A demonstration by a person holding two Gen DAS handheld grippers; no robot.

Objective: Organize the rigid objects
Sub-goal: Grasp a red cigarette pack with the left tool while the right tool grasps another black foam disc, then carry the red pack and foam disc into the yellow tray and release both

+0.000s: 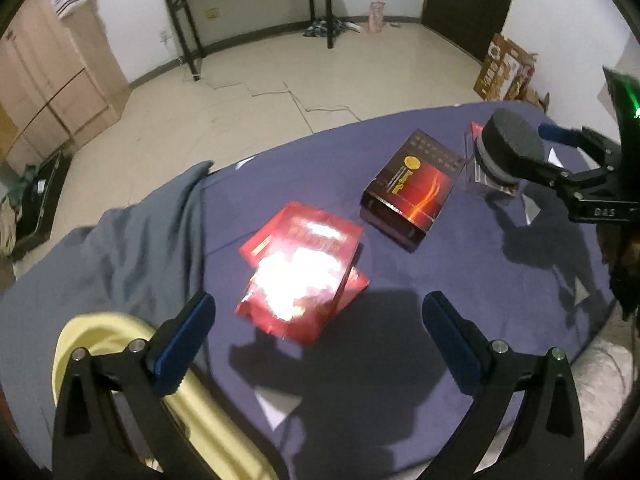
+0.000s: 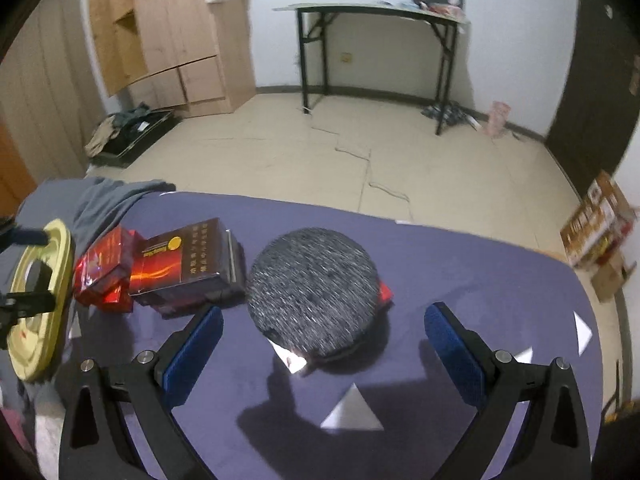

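— Where do the boxes lie?
— The red boxes (image 1: 300,272) sit stacked on the purple-covered counter (image 1: 440,340), just ahead of the left hand-held gripper (image 1: 320,344), whose jaws are spread and empty. The dark box (image 1: 412,188) lies beyond them.
— And the right hand-held gripper (image 2: 324,352)?
— Released too; the round black disc (image 2: 314,292) sits between and just beyond its blue pads (image 2: 456,356).

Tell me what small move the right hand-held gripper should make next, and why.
Probably ease the right hand-held gripper forward so its open jaws straddle the round dark-topped object. That object sits straight ahead between the blue pads, not yet gripped, on the purple cloth beside the dark box. The left hand-held gripper hangs open near the red boxes.
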